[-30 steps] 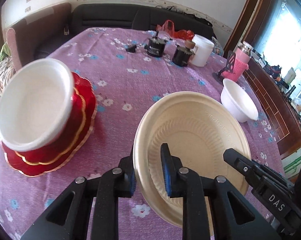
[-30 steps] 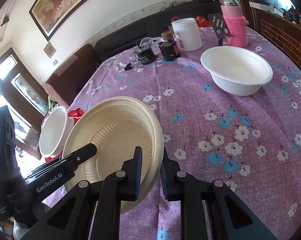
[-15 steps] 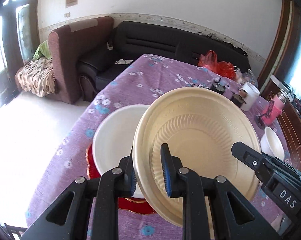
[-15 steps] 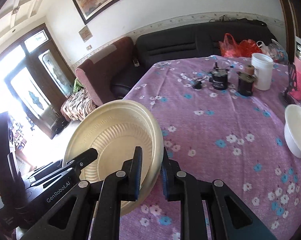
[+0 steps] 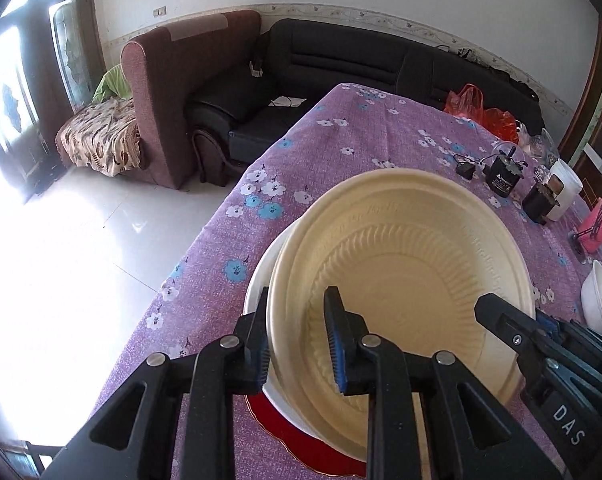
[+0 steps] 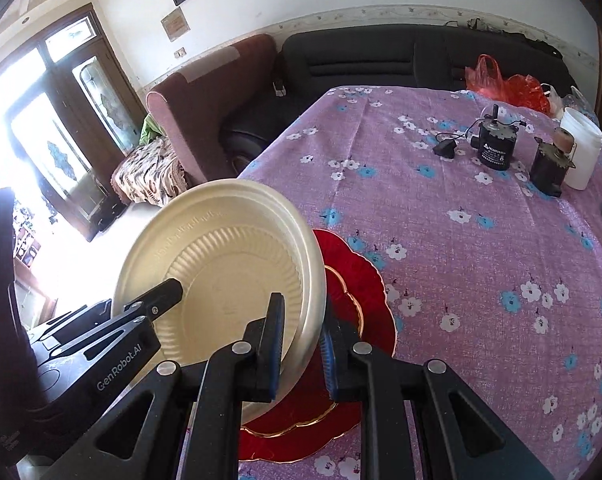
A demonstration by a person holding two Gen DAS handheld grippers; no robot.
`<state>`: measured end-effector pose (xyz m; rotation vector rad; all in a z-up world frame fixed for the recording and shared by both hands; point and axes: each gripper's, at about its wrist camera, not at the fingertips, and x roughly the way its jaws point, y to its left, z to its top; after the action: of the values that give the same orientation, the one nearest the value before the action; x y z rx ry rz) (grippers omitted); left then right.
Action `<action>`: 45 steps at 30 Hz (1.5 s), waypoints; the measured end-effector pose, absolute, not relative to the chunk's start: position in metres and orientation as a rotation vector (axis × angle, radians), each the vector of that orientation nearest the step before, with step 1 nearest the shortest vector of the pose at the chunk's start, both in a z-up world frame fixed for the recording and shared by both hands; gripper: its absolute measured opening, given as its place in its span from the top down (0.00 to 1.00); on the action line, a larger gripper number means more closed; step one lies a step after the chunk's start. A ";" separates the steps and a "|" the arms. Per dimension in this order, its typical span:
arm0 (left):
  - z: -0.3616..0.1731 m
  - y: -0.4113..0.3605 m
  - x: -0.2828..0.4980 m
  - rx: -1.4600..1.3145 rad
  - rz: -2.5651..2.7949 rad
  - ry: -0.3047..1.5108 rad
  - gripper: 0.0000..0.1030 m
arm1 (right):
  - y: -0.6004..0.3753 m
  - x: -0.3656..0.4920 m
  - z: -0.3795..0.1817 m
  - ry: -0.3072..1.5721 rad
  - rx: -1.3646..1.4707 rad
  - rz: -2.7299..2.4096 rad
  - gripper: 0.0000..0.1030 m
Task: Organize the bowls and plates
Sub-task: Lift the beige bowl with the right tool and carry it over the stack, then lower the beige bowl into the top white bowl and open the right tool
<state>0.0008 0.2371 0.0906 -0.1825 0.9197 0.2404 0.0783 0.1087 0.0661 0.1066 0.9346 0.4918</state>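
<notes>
A cream paper plate (image 5: 401,272) hangs tilted between both grippers, right over a white bowl (image 5: 261,280) that sits on stacked red gold-rimmed plates (image 5: 277,420). My left gripper (image 5: 299,352) has the plate's near rim between its pads. Its jaws are opening, though both pads still look pressed on the rim. My right gripper (image 6: 301,344) is shut on the opposite rim of the cream plate (image 6: 221,264), above the red plates (image 6: 357,300). The plate hides most of the bowl. A second white bowl (image 5: 601,304) stands far right.
The purple flowered tablecloth's (image 6: 481,260) left edge drops to a bright tiled floor (image 5: 81,240). At the back of the table stand two black motors (image 6: 495,148), a white jar (image 6: 581,152), a red bag (image 6: 513,84) and a pink bottle (image 5: 599,228). Sofas (image 5: 341,64) lie beyond.
Both grippers carried the cream plate leftward across the table until it came over the white bowl on the red plates. The left jaws have widened slightly.
</notes>
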 end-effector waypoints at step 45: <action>0.136 0.197 -0.107 -0.278 0.092 0.671 0.24 | 0.003 0.030 0.080 0.825 0.209 0.413 0.72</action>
<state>-0.1075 0.1966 0.1358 -0.2782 0.6708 0.0922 0.0296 0.0031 0.0798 0.2089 0.8246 0.4130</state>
